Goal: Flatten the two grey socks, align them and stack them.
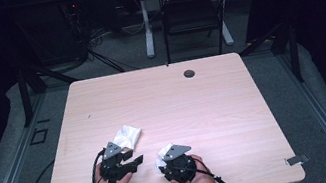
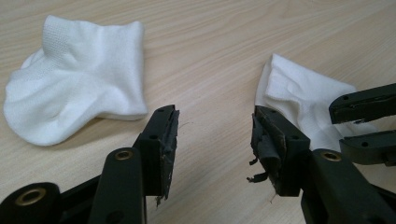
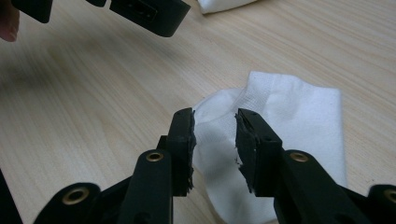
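holding both tools low over the pale wood-grain table (image 1: 214,103), you have the left gripper (image 2: 215,135) gaping wide over bare wood, gripping nothing; one crumpled white ankle sock (image 2: 74,100) lies just beyond it. your right gripper (image 3: 214,140) hangs open above the second white ankle sock (image 3: 289,121), pads not pressing it.

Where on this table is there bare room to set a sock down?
The light wooden table is bare from the far edge with its dark round grommet hole to mid-table, and along the right edge. Crowded: the near centre, with both white ankle socks and grippers.
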### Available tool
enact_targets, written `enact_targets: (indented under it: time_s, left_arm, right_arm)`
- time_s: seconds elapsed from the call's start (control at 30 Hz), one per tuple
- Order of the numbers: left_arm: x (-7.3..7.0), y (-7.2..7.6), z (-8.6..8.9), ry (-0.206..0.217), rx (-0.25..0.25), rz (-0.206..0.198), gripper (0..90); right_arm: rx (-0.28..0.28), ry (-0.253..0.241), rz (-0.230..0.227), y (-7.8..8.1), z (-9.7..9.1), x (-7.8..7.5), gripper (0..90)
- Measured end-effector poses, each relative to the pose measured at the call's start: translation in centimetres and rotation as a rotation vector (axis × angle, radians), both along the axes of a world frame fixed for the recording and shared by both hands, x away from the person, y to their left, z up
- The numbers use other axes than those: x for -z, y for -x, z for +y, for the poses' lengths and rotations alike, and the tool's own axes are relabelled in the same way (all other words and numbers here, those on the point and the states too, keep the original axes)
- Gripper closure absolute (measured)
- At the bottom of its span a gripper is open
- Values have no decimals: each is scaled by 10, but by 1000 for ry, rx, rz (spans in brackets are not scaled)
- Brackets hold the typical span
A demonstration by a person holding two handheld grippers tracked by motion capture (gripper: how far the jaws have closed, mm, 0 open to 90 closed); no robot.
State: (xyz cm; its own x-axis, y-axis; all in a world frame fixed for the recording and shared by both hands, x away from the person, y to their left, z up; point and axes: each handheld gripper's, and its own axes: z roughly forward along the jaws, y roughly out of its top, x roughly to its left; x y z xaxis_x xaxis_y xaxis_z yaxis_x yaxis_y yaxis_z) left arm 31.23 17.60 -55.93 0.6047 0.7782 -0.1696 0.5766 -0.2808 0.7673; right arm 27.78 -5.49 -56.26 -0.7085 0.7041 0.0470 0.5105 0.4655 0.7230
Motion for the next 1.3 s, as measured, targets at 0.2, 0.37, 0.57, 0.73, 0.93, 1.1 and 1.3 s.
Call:
enact_targets:
  time_s: [0.2, 0.37, 0.57, 0.73, 0.93, 1.1, 1.3]
  left_arm:
    - [0, 0, 1, 0, -6, -1, 505]
    - [1, 1, 1, 2, -1, 2, 505]
    - [3, 2, -2, -13, 0, 1, 502]
    - [2, 3, -3, -19, 16, -1, 503]
    - [4, 3, -6, -14, 19, 7, 505]
    - [7, 5, -16, -31, 51, 8, 512]
    - [9, 6, -23, -31, 68, 18, 533]
  right_arm:
    - [-3, 18, 5, -1, 2, 5, 682]
    - [-4, 32, 4, -2, 2, 8, 731]
    - [1, 40, 22, -4, 1, 10, 874]
    - [6, 16, 24, -5, -1, 8, 882]
    - [19, -25, 22, -5, -6, 3, 883]
    - [43, -62, 1, -4, -13, -3, 883]
    - [59, -75, -9, -5, -19, -8, 883]
